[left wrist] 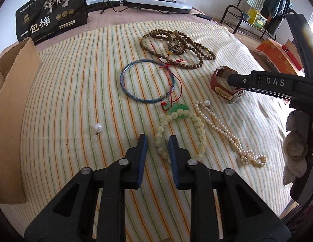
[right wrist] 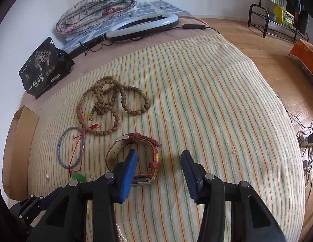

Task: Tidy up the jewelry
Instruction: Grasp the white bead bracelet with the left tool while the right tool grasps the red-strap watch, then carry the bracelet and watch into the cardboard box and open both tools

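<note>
On the striped cloth (left wrist: 75,100) lies a pale bead bracelet (left wrist: 200,130). Its left side runs between the blue pads of my left gripper (left wrist: 158,141), which stand a little apart from the beads, so it is open. Around it are a green pendant on a red cord (left wrist: 177,109), a pearl strand (left wrist: 227,135), a blue bangle (left wrist: 148,80), a wooden bead necklace (left wrist: 176,46) and a single pearl earring (left wrist: 98,127). My right gripper (right wrist: 159,155) is open over the red-strapped watch (right wrist: 155,155). One finger sits inside the strap loop and the strap lies in the gap, untouched.
A cardboard box (left wrist: 13,104) borders the cloth on the left. A black printed bag (left wrist: 51,14), a ring light (right wrist: 144,26) and a folded quilt (right wrist: 100,8) sit at the far end. The bed drops to wooden floor (right wrist: 277,60) on the right, beside an orange box (right wrist: 303,56).
</note>
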Demonstrator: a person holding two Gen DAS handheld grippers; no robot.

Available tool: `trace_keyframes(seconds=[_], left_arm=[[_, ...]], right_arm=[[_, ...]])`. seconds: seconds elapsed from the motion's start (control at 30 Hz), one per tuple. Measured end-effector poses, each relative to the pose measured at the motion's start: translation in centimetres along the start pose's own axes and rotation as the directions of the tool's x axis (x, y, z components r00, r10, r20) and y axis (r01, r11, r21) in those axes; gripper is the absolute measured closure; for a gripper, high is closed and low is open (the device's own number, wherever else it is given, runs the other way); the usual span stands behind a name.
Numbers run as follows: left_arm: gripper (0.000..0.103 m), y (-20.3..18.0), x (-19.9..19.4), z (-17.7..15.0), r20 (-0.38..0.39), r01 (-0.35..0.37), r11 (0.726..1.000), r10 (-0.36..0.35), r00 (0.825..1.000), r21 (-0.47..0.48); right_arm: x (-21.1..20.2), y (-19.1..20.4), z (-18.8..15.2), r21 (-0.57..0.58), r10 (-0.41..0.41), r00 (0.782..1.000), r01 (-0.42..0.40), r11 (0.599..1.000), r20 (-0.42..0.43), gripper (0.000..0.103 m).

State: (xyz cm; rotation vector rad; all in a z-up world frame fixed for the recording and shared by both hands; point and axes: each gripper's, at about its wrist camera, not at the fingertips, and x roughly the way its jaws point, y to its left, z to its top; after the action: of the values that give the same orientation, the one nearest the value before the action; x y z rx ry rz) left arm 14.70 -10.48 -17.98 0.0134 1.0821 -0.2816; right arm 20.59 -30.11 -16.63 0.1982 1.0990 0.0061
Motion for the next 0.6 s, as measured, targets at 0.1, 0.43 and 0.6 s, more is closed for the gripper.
trace_keyframes(seconds=[0.1,0.43,0.6], left_arm=[[0.091,0.3,-0.1,0.0,0.001,0.000,1.000,0.000,1.000,-0.001],[0.095,0.8,-0.8,-0.4,0.006,0.017,1.000,-0.017,1.000,-0.026],[0.098,1.0,-1.7,-0.5,0.021,0.023,0.999,-0.022,1.000,-0.030]], right_arm=[[0.3,0.0,0.0,-0.001,-0.006,1.000,0.006,1.000,-0.005,0.061],[0.3,0.2,-0.1,-0.008,-0.005,1.000,0.005,1.000,-0.008,0.084],[-0.2,0.1,-0.1,0.003,0.022,1.000,-0.022,1.000,0.005,0.095]])
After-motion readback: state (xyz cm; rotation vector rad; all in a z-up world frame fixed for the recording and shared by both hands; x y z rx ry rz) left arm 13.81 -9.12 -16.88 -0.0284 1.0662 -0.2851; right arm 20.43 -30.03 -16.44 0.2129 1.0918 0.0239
